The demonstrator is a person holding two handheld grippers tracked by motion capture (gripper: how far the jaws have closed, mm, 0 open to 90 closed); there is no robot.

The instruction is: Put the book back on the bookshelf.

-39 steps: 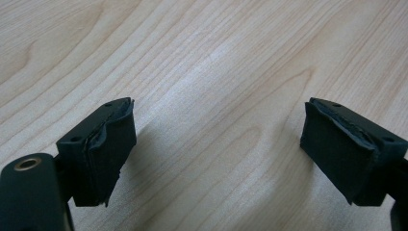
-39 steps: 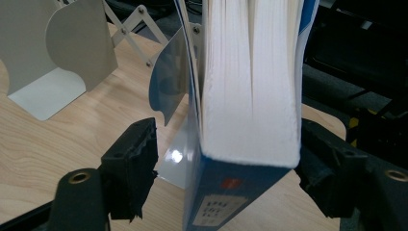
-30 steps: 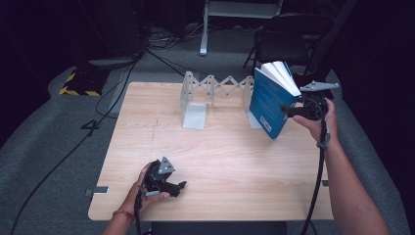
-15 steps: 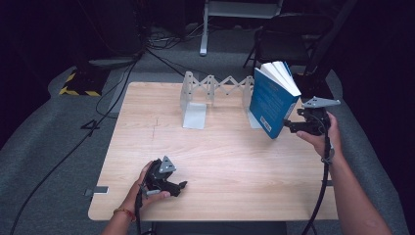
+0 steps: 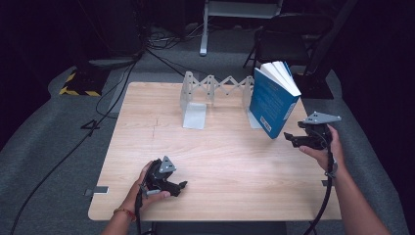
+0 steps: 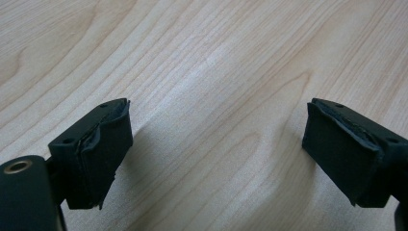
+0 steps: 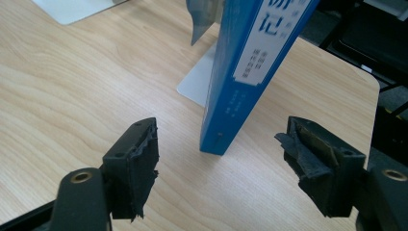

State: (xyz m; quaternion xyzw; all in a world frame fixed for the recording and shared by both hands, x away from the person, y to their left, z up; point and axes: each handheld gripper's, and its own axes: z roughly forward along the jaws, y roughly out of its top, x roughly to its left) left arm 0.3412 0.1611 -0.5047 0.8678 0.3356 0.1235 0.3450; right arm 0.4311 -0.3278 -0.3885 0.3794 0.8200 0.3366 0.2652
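The right hand-held gripper (image 5: pixel 293 138) has drawn back from the blue book (image 5: pixel 272 100) since a second ago, when it sat against the book's lower edge; its jaws now stand wide apart with nothing between them, just short of the spine in the right gripper view (image 7: pixel 219 168). The book (image 7: pixel 252 67) remains tilted on one lower corner at the far right of the desk (image 5: pixel 215 161), leaning back on the right end of the grey folding book rack (image 5: pixel 215 93), its pages fanned open at the top. The left hand-held gripper (image 5: pixel 178 186) has not moved: it rests near the desk's front edge in the left hand (image 5: pixel 147 183), jaws apart over bare wood (image 6: pixel 216 125). The book's top is cut off in the right gripper view, and its spine lettering is too small to read.
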